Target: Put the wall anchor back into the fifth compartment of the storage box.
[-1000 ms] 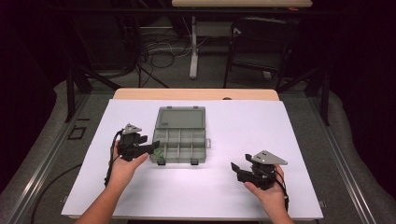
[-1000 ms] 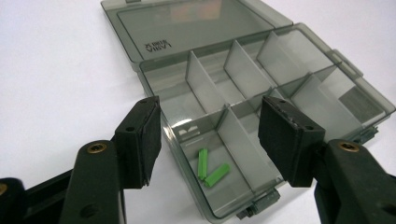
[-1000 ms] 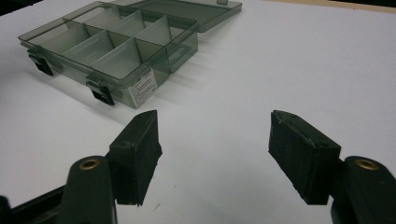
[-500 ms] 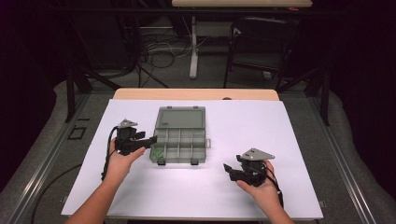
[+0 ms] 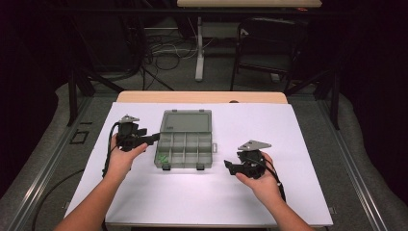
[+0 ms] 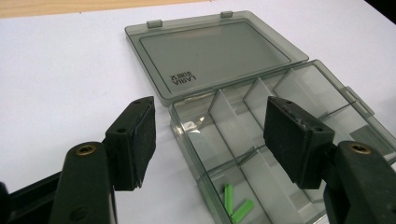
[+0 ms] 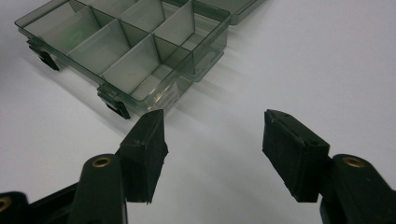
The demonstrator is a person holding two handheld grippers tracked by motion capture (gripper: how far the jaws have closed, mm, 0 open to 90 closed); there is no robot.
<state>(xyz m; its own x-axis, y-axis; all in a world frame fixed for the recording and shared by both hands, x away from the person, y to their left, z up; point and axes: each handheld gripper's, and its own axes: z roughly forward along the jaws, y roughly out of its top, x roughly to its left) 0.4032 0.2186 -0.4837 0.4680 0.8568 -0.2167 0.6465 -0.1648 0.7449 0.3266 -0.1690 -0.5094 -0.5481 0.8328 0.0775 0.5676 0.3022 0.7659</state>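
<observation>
While lid lies open | organizer box (image 5: 185,144) | near-left compartment: green pieces (image 6: 236,205)

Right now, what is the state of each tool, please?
Left tool: open, holding nothing, jaws just opened wider.
Right tool: open, holding nothing, jaws just closed slightly.

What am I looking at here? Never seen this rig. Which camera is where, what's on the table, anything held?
No robot: a person holds a hand-held two-jaw gripper in each hand. The high view looks down from above the person's side of the white table. The left gripper is at its left, the right gripper at its right. The other two pictures come from cameras riding on each gripper, looking along its black jaws.

On the table lies a smoky clear compartment box, its lid folded open flat. One compartment holds small green pieces.

Both grippers are open with nothing between the jaws. The left one's jaws have just been opening, the right one's closing slightly.
</observation>
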